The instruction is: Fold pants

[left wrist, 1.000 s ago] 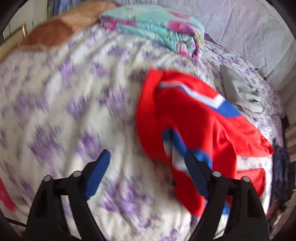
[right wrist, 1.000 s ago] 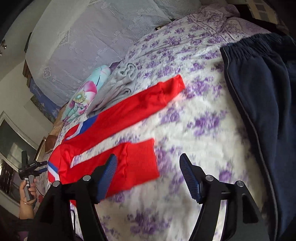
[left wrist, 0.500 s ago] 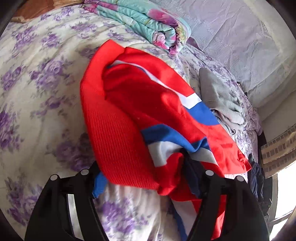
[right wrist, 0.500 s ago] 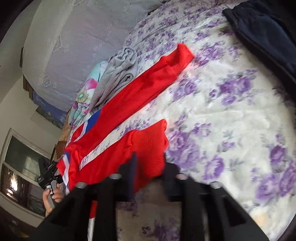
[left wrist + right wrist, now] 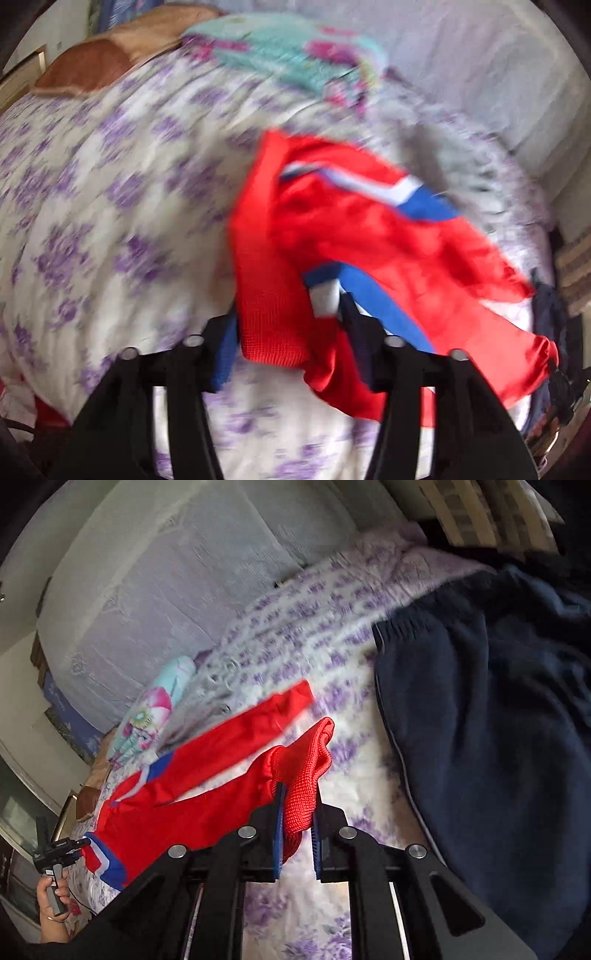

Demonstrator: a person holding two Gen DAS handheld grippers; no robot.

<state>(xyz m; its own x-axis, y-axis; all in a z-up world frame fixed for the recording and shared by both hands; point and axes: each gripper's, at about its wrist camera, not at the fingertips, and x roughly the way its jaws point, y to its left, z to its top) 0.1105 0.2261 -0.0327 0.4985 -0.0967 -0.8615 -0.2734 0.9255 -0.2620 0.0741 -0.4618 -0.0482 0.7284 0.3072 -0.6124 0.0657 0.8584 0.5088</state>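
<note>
navy garment (image 5: 480, 720) beside red pants (image 5: 207, 775) on bedspread (image 5: 332, 635).

Looked forward along each gripper's jaws, close over the bed (image 5: 122, 206). Faced each other from opposite ends of the red pants (image 5: 369, 240) (image 5: 207, 775), shared by both.

A home bedroom: most of both views is taken up by a bed spread with a white sheet printed with purple flowers (image 5: 110, 206), and a pale embossed padded surface (image 5: 155, 590) rises along its far side, probably a headboard or a sofa back, though blur makes it hard to tell. A folded turquoise floral blanket (image 5: 291, 51) and brown cushions (image 5: 99, 62) lie at one end of the bed. Loose clothing lies about, among it a dark navy garment (image 5: 480, 716) and a grey one (image 5: 443, 147).
</note>
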